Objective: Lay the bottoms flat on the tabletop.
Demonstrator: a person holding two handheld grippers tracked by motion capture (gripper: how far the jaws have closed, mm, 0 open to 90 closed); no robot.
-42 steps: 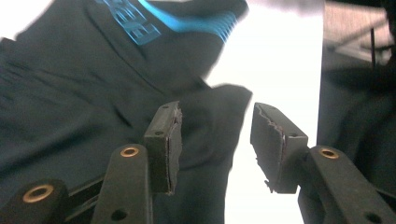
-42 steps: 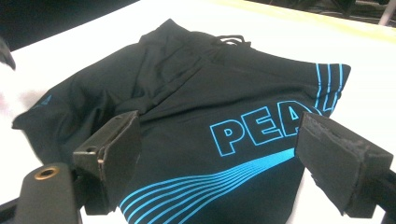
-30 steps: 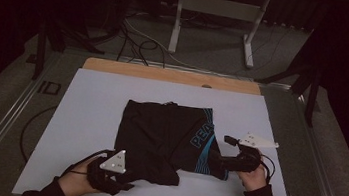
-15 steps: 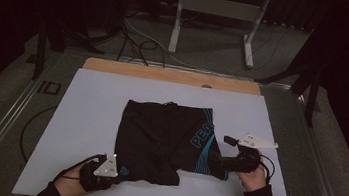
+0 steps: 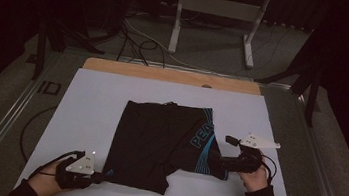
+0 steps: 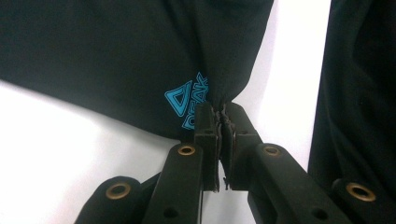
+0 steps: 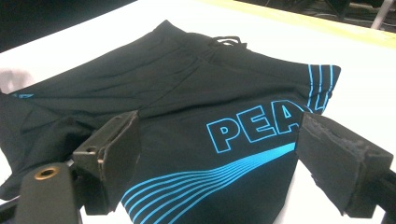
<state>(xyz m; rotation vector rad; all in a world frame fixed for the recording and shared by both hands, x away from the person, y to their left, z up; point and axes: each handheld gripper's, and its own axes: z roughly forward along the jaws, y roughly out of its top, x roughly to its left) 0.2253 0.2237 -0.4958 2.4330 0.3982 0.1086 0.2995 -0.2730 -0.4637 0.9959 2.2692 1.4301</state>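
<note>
Black shorts [image 5: 166,145] flat at centre of white table [image 5: 92,98], long axis running lower-left to upper-right. Left gripper [image 5: 95,176] at lower-left corner, jaws clamped on hem [image 6: 219,100]. Right gripper [image 5: 217,162] at lower-right edge, jaws apart, straddling striped hem [image 7: 219,179], not pinching yet. Pull direction: away from shorts' centre.
</note>
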